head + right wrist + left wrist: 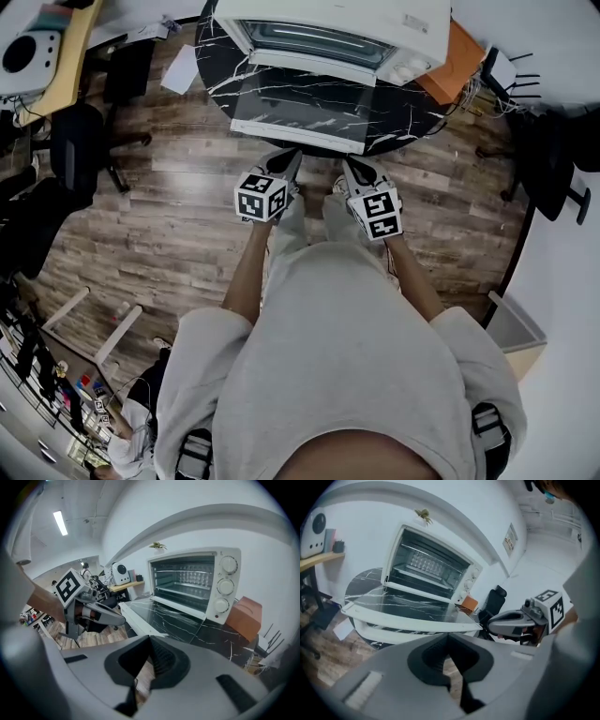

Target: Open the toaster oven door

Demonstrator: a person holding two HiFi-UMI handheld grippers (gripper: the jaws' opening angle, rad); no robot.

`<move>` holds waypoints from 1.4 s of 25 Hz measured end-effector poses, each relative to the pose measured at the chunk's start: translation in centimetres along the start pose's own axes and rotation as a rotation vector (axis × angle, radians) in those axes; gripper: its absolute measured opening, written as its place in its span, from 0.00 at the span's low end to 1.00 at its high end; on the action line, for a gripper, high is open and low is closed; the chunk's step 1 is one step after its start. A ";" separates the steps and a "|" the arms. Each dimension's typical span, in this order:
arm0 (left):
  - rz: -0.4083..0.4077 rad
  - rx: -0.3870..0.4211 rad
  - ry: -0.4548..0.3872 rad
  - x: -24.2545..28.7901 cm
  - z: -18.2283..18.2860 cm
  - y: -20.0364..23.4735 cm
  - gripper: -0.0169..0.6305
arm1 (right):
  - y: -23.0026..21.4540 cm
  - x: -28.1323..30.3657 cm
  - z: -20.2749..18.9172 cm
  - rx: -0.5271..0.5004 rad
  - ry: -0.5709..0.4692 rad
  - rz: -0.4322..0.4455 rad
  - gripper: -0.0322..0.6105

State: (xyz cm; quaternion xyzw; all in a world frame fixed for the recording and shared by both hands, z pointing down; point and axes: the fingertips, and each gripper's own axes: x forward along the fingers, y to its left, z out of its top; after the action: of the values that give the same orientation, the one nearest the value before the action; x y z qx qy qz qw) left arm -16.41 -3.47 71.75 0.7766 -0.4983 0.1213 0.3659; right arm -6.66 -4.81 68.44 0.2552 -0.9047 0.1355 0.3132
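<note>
So the white toaster oven [347,28] sits on a round black marble-look table [412,117], and its glass door with the white frame [300,117] is already swung all the way down. It lies flat, sticking out toward the person, and you can see straight into the lit cavity with its wire rack. The three white knobs [225,587] run down the oven's right side, and an orange-brown cardboard box [459,56] sits on the table just beside that side. Both grippers are held side by side just in front of the door's front edge, over the wood plank floor [169,216], not touching the door as far as I can tell. The left grey gripper [286,164] has its jaws pressed together with nothing between them. Same deal with the right grey gripper [354,169]: jaws closed, empty. Each one points at the oven and carries its black-and-white marker cube at the back. The person in the light grey sweatshirt [347,356] is standing right at the table, arms out.
</note>
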 end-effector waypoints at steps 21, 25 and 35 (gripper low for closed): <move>0.034 0.243 -0.156 -3.8 10.3 -2.2 0.04 | -4.0 -2.7 8.9 -0.006 -0.191 -0.104 0.07; 0.030 0.281 -0.187 -3.5 12.9 -2.5 0.04 | -5.3 -3.2 10.8 -0.017 -0.230 -0.130 0.07; 0.029 0.340 -0.265 -3.3 18.6 -3.3 0.04 | -8.2 -4.3 14.4 -0.042 -0.299 -0.178 0.07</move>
State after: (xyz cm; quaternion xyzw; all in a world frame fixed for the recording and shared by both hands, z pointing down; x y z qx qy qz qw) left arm -18.42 -13.27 55.39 0.8288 -0.5258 0.1059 0.1594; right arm -6.50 -15.86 55.37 0.3451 -0.9176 0.0489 0.1910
